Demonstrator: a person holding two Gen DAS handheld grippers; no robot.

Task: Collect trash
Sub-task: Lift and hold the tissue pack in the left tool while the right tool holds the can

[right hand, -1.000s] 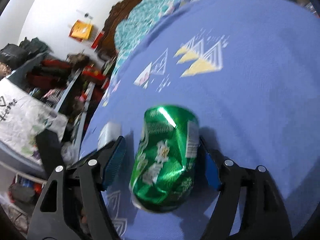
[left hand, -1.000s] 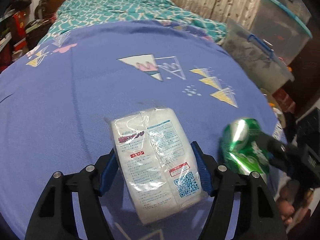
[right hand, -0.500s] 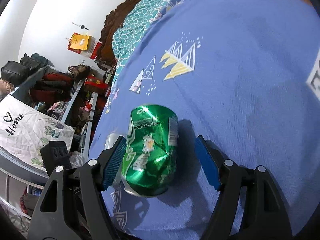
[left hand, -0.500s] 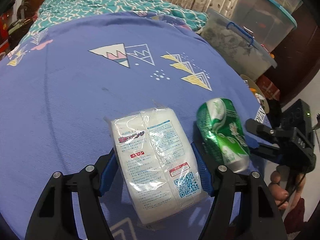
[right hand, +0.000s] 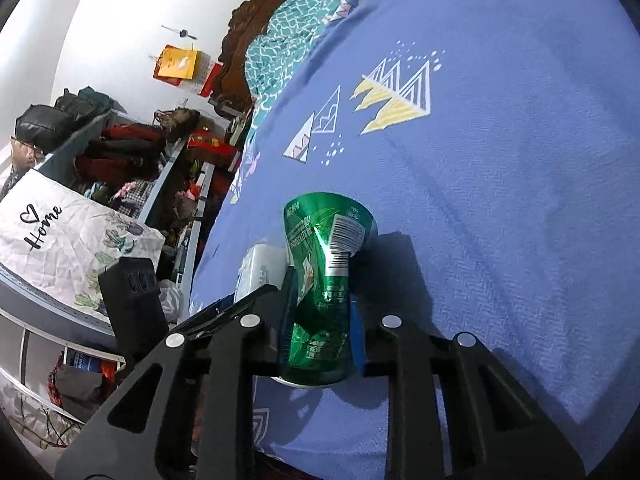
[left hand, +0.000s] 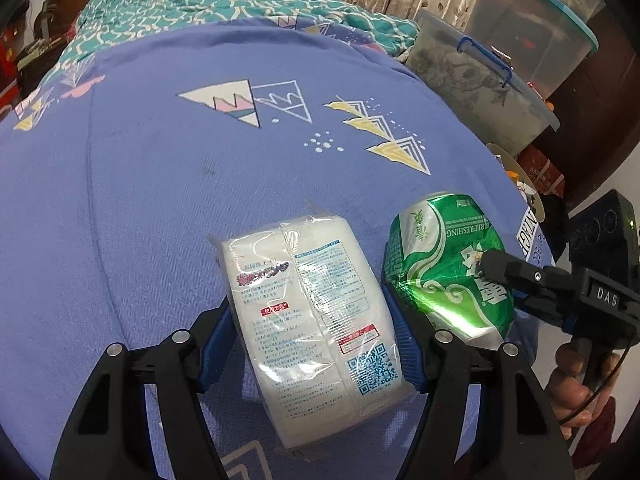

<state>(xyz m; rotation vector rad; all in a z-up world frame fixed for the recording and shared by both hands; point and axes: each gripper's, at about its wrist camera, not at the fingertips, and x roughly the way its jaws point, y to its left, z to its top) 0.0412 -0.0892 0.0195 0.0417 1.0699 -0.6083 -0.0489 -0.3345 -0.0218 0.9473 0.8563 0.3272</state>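
A white plastic-wrapped packet (left hand: 312,312) with blue print lies on the blue bed sheet (left hand: 160,200). My left gripper (left hand: 308,308) is shut on it, a blue pad against each side. Right beside it is a dented green drink can (left hand: 440,264). In the right wrist view my right gripper (right hand: 322,312) has its jaws closing on that can (right hand: 328,240), and both pads press into its squashed lower half. The packet (right hand: 260,268) shows just left of the can. A person's hand (left hand: 572,372) holds the right gripper's handle.
A teal patterned blanket (left hand: 200,0) lies at the far end of the bed. Clear lidded storage boxes (left hand: 480,80) stand along the right side. Cluttered shelves (right hand: 120,152) and a white "Home" cloth (right hand: 60,240) are to the left of the bed. The sheet's near edge runs just below both grippers.
The right gripper's jaws have closed from wide apart onto the green can, squeezing it narrower. The can has come close beside the white packet. The left gripper keeps its hold.
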